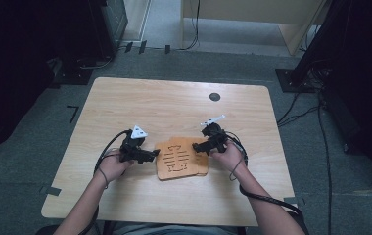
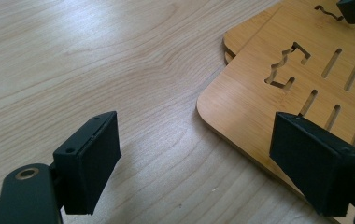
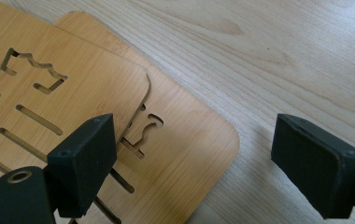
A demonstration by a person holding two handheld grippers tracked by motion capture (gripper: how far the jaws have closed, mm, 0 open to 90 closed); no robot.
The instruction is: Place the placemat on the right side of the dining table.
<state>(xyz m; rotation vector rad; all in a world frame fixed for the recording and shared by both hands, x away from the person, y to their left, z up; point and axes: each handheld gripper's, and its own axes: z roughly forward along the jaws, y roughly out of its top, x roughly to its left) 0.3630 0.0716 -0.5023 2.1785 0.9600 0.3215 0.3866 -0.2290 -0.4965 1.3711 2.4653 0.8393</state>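
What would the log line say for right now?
left gripper: open, at top board's left edge | right gripper: open, over bottom board's corner | boards: stacked, offset, on table | held: nothing

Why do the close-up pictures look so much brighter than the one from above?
High view: dim, the surroundings nearly black, the pale wooden table evenly lit. Left gripper view: window-like glare washes the tabletop's far side; the slotted bamboo boards stay sharp. Right gripper view: soft shadow beside the lower board's edge, near black jaws slightly blurred.
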